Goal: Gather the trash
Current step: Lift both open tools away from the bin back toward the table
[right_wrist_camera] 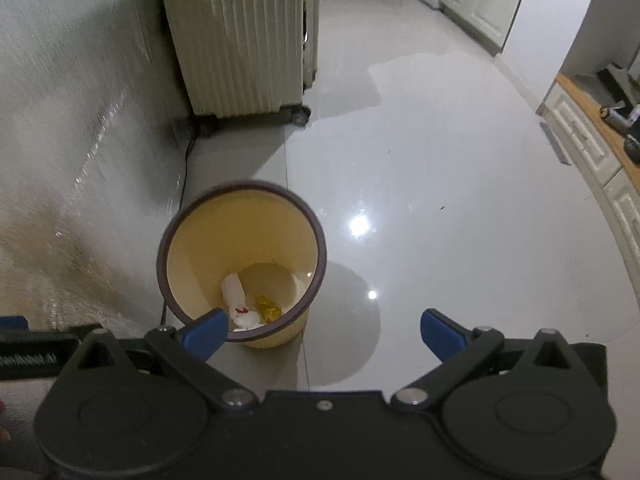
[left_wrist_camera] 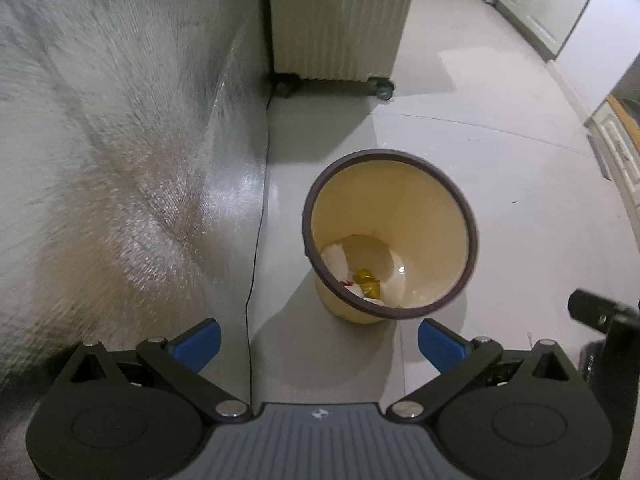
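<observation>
With nothing between their spread jaws, the left gripper and right gripper are held above the cream bin, where the crumpled trash is seen at lower centre.

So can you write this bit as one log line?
left gripper: open, empty | right gripper: open, empty | bin: upright, white paper and yellow wrapper inside

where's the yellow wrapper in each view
Left wrist: yellow wrapper at the bottom of the bin, right of centre.
Right wrist: yellow wrapper at the bin's bottom, left of centre.
Shared landmark: cream suitcase by the wall.
</observation>
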The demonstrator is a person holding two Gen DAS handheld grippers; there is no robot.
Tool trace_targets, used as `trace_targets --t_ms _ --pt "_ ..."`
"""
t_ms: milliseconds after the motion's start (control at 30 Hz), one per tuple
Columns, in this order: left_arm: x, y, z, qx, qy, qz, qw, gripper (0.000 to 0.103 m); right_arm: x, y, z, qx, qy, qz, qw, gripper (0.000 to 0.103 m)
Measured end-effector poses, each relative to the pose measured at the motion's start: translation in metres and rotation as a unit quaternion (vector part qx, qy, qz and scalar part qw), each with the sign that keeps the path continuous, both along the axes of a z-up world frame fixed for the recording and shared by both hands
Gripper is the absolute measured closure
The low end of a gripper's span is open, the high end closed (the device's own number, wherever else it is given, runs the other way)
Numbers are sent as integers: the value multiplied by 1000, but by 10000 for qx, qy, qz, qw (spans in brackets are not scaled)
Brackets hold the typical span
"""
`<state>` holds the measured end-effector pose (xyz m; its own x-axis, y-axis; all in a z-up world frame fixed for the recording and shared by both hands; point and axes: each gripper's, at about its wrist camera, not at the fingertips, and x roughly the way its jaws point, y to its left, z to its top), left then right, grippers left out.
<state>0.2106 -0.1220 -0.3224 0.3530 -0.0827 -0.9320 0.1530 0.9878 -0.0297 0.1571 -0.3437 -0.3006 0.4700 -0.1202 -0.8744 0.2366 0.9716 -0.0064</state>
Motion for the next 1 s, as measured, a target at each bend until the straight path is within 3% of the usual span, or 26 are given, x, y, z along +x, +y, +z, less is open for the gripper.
trace_targets --t_ms 233,400,1000 --pt "-32 -4 61 -155 -599 -189 9979 0 -39 -6 53 -171 -482 -80 9987 0" --pt "-54 -7 113 -330 -1188 -310 9919 0 -63 -11 89 -253 -870 -149 9958 0" --pt "-130 -4 259 -856 -2759 -465 9563 0 -135 -13 228 -407 -2380 -324 9699 0"
